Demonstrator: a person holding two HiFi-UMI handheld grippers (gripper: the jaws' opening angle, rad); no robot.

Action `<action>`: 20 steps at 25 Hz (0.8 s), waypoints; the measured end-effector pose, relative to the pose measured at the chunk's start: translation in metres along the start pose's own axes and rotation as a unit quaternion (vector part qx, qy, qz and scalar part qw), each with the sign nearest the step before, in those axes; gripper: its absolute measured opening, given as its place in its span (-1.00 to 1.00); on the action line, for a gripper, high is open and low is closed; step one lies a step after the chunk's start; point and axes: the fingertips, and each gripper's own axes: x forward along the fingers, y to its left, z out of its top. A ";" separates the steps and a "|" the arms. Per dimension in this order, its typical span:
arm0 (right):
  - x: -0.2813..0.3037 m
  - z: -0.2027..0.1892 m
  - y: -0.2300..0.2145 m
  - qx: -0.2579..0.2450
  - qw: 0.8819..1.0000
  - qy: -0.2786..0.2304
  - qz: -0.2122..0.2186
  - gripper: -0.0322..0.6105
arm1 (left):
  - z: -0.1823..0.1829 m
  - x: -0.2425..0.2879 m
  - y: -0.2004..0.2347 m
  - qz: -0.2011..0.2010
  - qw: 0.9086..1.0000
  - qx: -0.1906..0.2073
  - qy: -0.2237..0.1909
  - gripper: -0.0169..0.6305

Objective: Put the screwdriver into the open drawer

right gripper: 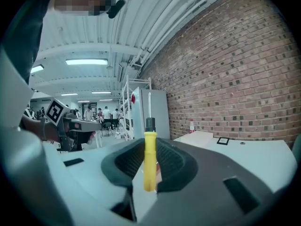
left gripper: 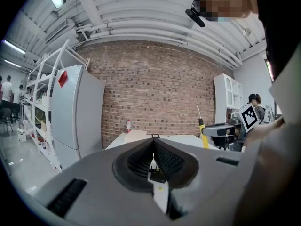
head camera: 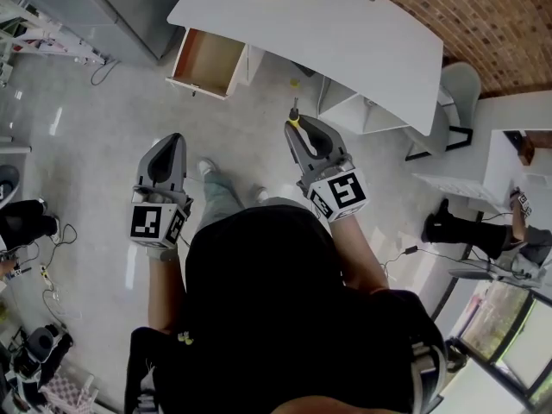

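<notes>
1. White desk (head camera: 345, 33): seen from above in the head view, ahead of the person. Its edge is overhung above the drawer bay, so a high approach could be blocked by it.
2. Open drawer (head camera: 207, 61): pulled out at the desk's left end, wooden inside, apparently empty. It is well apart from both grippers, ahead and to the left of the right one.
3. Left gripper (left gripper: 153, 144): jaws are closed together with nothing between them. It is held beside the right one and judged idle.
4. Right gripper (right gripper: 149, 147): jaws are clamped on the yellow handle only.
5. Screwdriver (right gripper: 149, 159): carried in the right gripper, not yet over the drawer, with the metal shaft projecting past the fingertips.
   - Risk: the protruding shaft may be caught on the drawer front or desk edge.
   - Risk: the smooth round handle may be rotated or slipped in the pads if knocked.
   - Risk: if released early, the tool would be dropped on the floor short of the drawer.
</notes>
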 end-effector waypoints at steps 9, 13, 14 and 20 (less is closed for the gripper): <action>0.094 0.015 0.024 -0.007 1.000 0.016 0.007 -0.64 | 0.011 0.021 0.099 0.001 1.000 -0.021 -0.007 -0.93; 0.137 0.018 0.035 -0.009 1.000 0.027 0.011 -0.64 | 0.011 0.031 0.138 -0.003 1.000 -0.025 -0.007 -0.93; 0.148 0.019 0.038 -0.009 0.999 0.029 0.012 -0.64 | 0.012 0.033 0.148 -0.004 1.000 -0.028 -0.007 -0.93; 0.210 0.023 0.060 -0.010 0.999 0.037 0.018 -0.64 | 0.010 0.036 0.211 -0.001 1.000 -0.027 -0.007 -0.93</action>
